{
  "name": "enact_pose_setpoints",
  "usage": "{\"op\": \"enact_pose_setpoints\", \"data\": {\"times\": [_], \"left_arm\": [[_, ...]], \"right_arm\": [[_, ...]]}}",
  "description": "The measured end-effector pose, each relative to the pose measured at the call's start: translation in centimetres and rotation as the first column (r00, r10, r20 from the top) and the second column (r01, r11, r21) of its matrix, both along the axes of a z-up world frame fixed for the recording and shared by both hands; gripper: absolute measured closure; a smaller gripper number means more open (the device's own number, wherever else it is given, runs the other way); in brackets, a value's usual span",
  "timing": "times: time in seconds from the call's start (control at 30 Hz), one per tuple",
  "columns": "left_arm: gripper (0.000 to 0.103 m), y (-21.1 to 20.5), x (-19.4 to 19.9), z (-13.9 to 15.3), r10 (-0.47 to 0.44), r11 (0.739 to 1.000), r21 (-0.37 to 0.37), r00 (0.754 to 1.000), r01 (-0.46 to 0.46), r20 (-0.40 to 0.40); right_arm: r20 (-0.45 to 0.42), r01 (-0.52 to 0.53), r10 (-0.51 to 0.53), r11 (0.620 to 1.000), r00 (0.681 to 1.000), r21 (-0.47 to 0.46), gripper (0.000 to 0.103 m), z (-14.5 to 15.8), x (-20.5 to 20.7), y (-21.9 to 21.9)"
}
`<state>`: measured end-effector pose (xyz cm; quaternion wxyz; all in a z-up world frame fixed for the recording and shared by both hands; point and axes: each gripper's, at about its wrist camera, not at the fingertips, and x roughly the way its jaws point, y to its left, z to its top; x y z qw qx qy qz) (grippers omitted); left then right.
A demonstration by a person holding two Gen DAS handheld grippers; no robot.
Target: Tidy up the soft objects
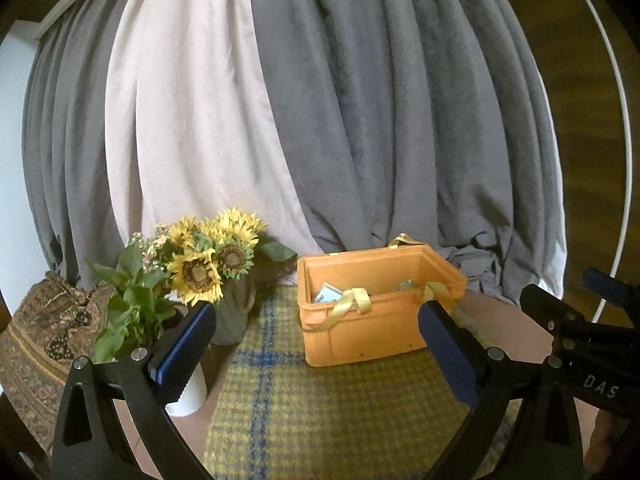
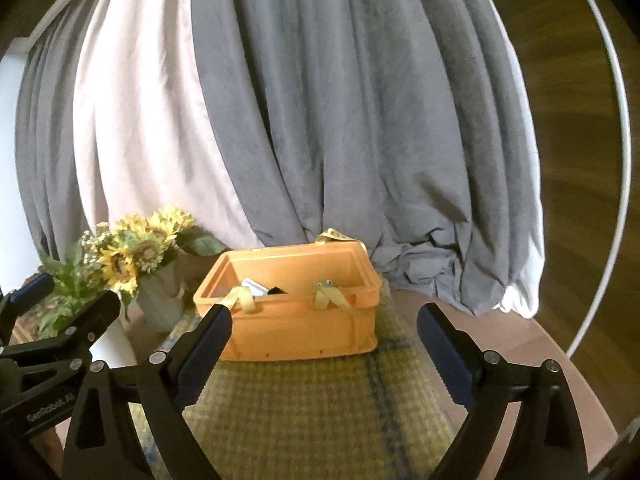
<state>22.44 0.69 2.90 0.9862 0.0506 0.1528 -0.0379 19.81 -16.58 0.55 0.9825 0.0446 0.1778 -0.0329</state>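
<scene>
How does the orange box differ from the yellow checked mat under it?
The orange box is a rigid, plain-coloured open tub standing upright, with yellow straps draped over its rim. The yellow checked mat lies flat, looks soft and woolly, and carries blue stripes. Both sit between the sunflowers and the grey curtain.

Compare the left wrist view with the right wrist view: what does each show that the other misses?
Only the left wrist view shows the patterned brown cloth at far left and a white cup behind the left claw. Only the right wrist view shows the pale floor right of the rug. Both share the orange crate with yellow straps on the checked rug, the sunflowers, grey curtains, and both claws open and empty, including the right claw.
</scene>
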Motion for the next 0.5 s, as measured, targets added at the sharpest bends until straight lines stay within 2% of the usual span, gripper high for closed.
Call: {"op": "enact_pose_setpoints", "data": {"times": [0.5], "left_arm": [[0.0,-0.5,-12.2,-0.2,0.046,0.999,-0.015,0.998,-0.045,0.033]], "right_arm": [[0.009,-0.035,0.035,0.999,0.999,0.014,0.006,0.2,-11.2,-1.1]]}}
